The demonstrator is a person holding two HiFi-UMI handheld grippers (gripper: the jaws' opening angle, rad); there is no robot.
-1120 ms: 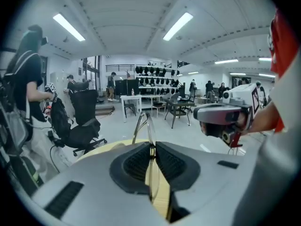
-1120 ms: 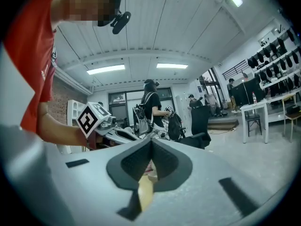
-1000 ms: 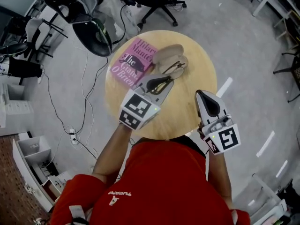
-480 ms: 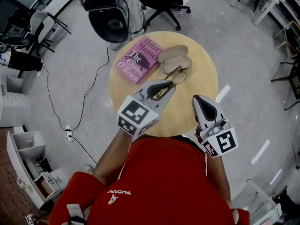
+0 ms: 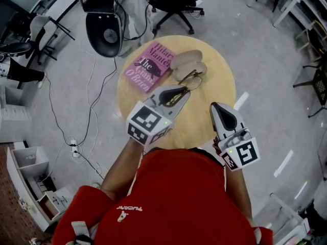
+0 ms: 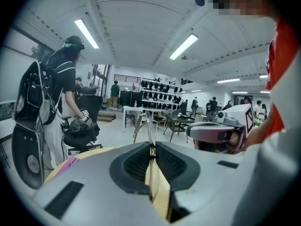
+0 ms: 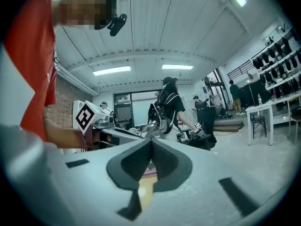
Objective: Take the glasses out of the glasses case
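1. Head view: A round wooden table (image 5: 207, 114) stands on a grey floor. On it lies a pink paperback book (image 5: 150, 67). Its cover says "Hilary Mantel" and "The Giant O'Brien". Right beside the book sits an open beige glasses case (image 5: 188, 64).
2. Head view: The thin metal-framed glasses (image 5: 190, 80) are out of the case, just on the near side of it. The left gripper (image 5: 180, 90) pinches one end of them. I cannot tell if they touch the table. The right gripper (image 5: 215, 106) hangs over the near edge of the table, well apart from the case.
3. Left gripper view: The left gripper (image 6: 151, 147) has its jaws almost together, squeezing a thin metal part of the glasses (image 6: 143, 126), which stick up past the jaws.
4. Right gripper view: The right gripper (image 7: 151, 142) has its jaws pressed together with nothing between them. People with backpacks stand in the room behind.
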